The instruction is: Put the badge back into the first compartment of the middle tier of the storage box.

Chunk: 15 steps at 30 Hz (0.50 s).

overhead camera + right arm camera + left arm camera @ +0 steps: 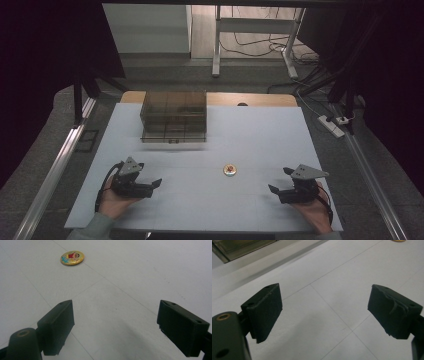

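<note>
Yellow, with a red cartoon figure printed on it, one round badge (230,170) lies flat on the pale table (250,135), a little right of centre in the high view. It sits between the two grippers and apart from both, nearer the right gripper (281,181) at lower right than the left gripper (148,174) at lower left. In the right gripper view the badge (72,257) shows at upper left, well ahead of the spread jaws, with bare table between them. The left gripper's jaws are spread wide too, pinching nothing (just an edge of the badge (398,240) peeks in at the top right of the left gripper view). One smoky see-through box (173,116) stands at upper centre; its contents cannot be made out.
</note>
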Tool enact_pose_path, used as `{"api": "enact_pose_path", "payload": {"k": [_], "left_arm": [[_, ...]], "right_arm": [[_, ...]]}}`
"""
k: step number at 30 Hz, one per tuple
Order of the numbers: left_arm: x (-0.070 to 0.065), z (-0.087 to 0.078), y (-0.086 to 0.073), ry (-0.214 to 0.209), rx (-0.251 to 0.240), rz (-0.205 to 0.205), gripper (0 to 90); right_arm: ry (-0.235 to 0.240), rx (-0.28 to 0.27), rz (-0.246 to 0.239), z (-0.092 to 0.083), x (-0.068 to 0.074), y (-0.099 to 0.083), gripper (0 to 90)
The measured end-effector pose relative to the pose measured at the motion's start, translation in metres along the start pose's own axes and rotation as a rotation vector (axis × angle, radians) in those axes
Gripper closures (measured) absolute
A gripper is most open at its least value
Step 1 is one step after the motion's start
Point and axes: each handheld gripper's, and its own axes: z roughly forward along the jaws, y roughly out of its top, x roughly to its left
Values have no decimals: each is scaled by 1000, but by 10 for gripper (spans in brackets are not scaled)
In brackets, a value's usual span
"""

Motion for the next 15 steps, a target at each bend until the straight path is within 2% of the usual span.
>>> {"api": "enact_pose_path", "payload": {"k": [15], "left_arm": [[-8,8,14,-22,2,25,127]], "right_arm": [[13,-6,16,2,-1,0,144]]}}
